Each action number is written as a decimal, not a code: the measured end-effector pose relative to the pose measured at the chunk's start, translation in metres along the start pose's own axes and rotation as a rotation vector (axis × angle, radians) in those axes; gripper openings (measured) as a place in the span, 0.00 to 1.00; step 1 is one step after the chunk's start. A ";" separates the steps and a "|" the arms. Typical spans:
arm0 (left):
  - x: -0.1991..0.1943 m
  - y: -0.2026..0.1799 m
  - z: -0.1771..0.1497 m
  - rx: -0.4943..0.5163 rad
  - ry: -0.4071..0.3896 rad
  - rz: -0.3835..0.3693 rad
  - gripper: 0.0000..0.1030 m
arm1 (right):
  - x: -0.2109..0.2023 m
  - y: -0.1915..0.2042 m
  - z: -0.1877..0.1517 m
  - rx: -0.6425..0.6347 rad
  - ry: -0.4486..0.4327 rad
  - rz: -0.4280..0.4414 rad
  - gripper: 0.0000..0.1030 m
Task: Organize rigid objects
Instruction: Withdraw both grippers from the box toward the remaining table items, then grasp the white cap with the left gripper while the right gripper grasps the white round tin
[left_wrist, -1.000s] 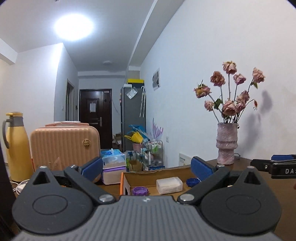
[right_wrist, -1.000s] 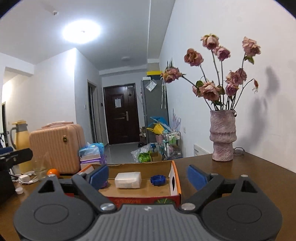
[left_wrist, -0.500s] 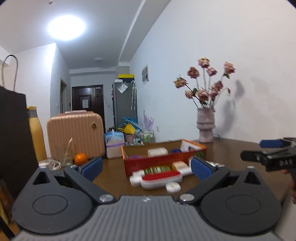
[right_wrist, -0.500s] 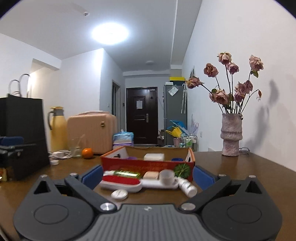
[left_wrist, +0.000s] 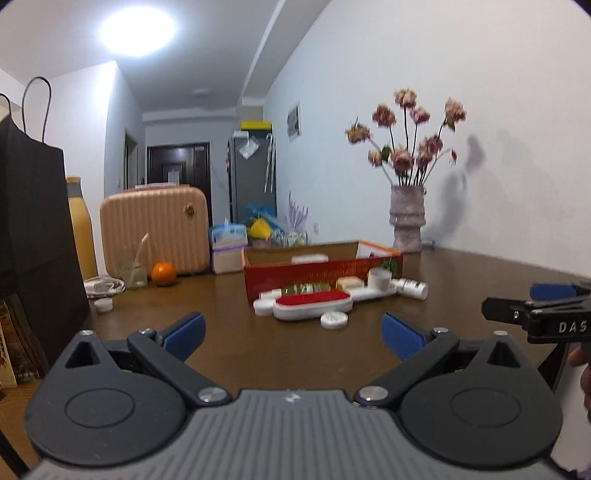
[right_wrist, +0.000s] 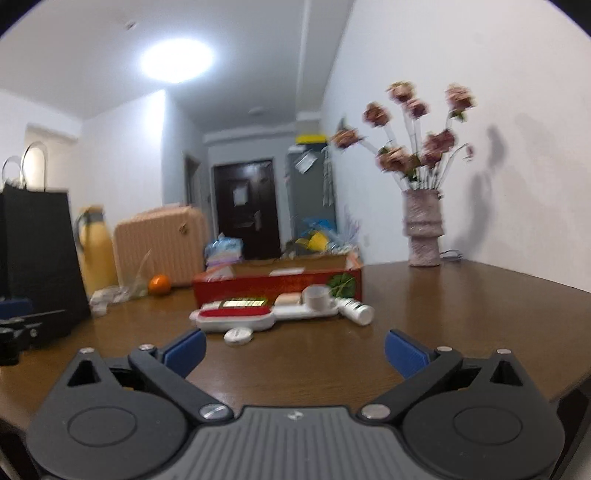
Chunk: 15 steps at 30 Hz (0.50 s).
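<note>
- The brown wooden table (left_wrist: 229, 354) carries everything; a broad bare stretch of it lies between both grippers and the clutter, and its right half is bare out to the far edge by the wall.
- One black paper bag (left_wrist: 33, 236) stands at the left edge, with one yellow flask (left_wrist: 82, 236) and one pink suitcase (left_wrist: 153, 230) behind it toward the far left corner.
- One vase of dried roses (right_wrist: 423, 229) stands at the far edge against the wall, well apart from the rest.
- One red cardboard box (left_wrist: 321, 271), open on top, sits mid-table toward the far edge, with a white block visible inside.
- The left gripper (left_wrist: 291, 334) hangs over the near edge, jaws spread wide, nothing between them.
- The right gripper (right_wrist: 293, 349) does likewise; its jaws have just been opening and are empty.
- Just in front of the box lie the loose pieces: one red-topped white case (left_wrist: 314, 304), one white tray (right_wrist: 306, 312) bearing a cup (right_wrist: 319, 297), one white bottle (right_wrist: 356, 310) on its side, and one white round lid (left_wrist: 333, 319) nearest the grippers.
- One orange (left_wrist: 163, 274) sits near the suitcase.
</note>
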<state>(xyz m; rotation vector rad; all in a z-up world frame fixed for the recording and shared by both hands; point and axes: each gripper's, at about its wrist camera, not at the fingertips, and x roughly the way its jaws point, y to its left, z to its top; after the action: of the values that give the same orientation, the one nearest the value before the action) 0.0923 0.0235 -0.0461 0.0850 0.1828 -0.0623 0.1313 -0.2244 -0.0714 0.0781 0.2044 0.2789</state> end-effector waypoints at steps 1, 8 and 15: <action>0.003 0.002 -0.002 0.011 0.004 0.002 1.00 | 0.004 0.001 0.001 0.001 0.009 0.017 1.00; 0.043 0.036 0.011 -0.053 0.093 -0.013 1.00 | 0.057 0.017 0.018 -0.003 0.101 0.083 0.99; 0.134 0.086 0.056 -0.006 0.278 -0.130 1.00 | 0.146 0.029 0.038 -0.002 0.307 0.083 0.84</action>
<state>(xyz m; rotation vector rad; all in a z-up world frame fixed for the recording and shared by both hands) 0.2402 0.0965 -0.0091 0.0755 0.4664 -0.1799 0.2686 -0.1571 -0.0589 0.0412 0.5065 0.3736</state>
